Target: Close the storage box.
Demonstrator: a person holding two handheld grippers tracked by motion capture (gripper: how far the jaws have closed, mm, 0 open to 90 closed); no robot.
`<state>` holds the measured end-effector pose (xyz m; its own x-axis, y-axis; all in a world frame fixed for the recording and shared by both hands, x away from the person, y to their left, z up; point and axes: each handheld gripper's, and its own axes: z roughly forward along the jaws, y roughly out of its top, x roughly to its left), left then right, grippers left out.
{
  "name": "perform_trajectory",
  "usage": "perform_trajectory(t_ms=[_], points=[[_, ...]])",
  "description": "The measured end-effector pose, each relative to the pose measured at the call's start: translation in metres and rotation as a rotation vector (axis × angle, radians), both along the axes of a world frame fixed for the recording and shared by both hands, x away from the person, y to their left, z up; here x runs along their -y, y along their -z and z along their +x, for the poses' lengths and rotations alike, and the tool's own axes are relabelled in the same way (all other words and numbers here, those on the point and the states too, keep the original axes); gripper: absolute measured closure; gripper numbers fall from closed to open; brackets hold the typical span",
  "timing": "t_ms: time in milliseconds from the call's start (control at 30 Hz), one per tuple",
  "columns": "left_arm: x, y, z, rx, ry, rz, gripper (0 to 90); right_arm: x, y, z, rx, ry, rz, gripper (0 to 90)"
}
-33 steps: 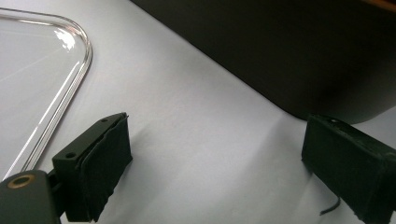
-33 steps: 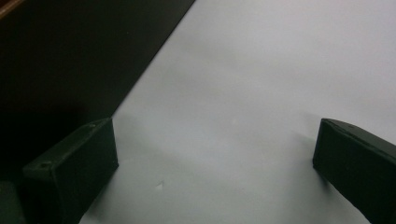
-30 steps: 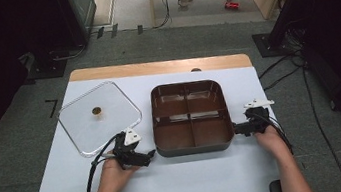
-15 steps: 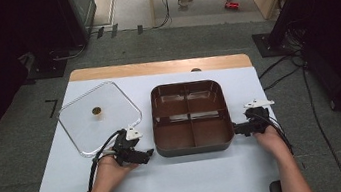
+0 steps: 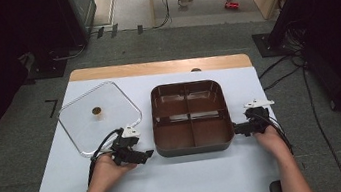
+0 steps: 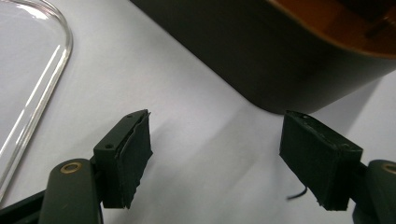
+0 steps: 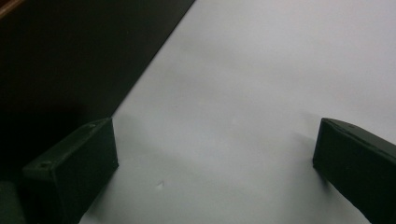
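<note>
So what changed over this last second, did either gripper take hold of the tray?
Barely anything. The left gripper eased slightly toward the near left corner of the brown tray; its fingers are open, gripping nothing. The right gripper stayed open beside the tray. The clear lid did not move.

A brown square tray (image 5: 189,117) with four empty compartments sat level at the middle of my white tabletop (image 5: 170,177), its outer wall dark. Just to its left lay a clear, rounded-square lid (image 5: 99,117), flat on the tabletop, with a small brown knob (image 5: 95,111) at its centre.
</note>
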<state>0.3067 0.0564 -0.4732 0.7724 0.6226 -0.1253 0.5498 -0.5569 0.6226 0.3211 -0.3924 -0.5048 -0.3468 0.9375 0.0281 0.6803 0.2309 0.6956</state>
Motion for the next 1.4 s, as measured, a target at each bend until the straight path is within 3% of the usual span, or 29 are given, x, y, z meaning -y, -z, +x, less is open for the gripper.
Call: perform_trajectory(t_ms=[200, 867, 1400], points=[[-0.006, -0.007, 0.000, -0.017, 0.011, -0.020, 25.7, 0.000, 0.000, 0.000, 0.000, 0.000, 0.000, 0.0], [-0.026, -0.029, -0.001, 0.053, -0.037, -0.040, 26.3, 0.000, 0.000, 0.000, 0.000, 0.000, -0.001, 0.0], [-0.047, -0.035, 0.014, 0.083, -0.100, -0.051, 26.7, 0.000, 0.000, 0.000, 0.001, 0.000, 0.000, 0.0]])
